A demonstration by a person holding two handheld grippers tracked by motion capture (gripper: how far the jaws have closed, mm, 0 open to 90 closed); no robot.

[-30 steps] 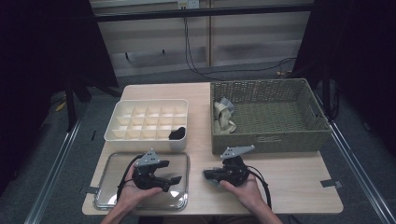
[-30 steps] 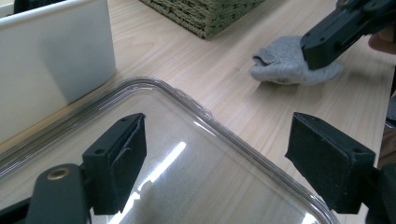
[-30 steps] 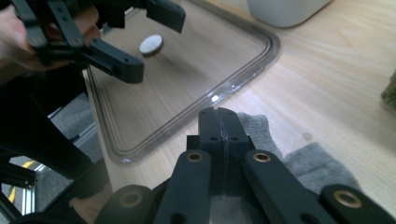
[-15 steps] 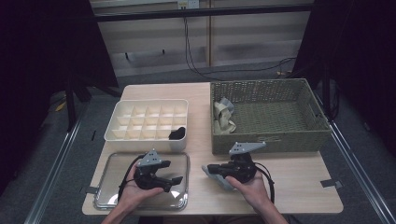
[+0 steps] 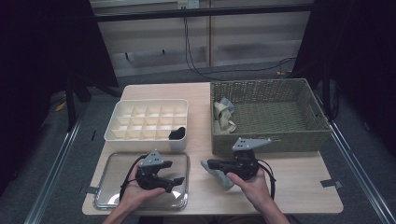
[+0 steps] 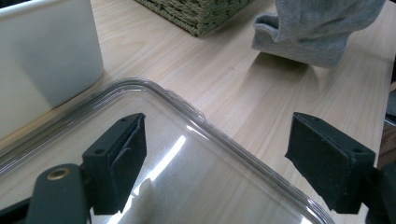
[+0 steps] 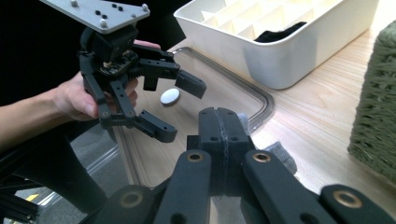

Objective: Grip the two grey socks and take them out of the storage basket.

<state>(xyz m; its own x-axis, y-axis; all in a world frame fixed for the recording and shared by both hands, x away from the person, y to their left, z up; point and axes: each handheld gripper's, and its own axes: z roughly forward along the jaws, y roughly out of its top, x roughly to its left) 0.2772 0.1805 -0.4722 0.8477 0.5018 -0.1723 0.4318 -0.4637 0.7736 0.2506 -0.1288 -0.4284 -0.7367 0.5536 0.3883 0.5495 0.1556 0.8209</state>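
My right gripper (image 5: 209,163) (image 7: 218,126) is shut on a grey sock (image 5: 217,171) (image 6: 322,28), which hangs from its jaws just above the wooden table, right of the clear tray (image 5: 116,161). A fold of the sock (image 7: 280,156) peeks out under the closed jaws. My left gripper (image 5: 175,172) (image 6: 224,158) (image 7: 180,109) is held over the tray with its jaws wide open and nothing between them. A small round grey disc (image 7: 170,96) lies in the tray.
A white divided box (image 5: 149,140) stands behind the tray, with a black item (image 5: 177,133) in its front right compartment. A wicker basket (image 5: 271,140) at the right holds a few pale socks (image 5: 223,114) at its left end.
My right gripper has risen a little and lifted the grey sock off the table. The left gripper has stayed over the tray.
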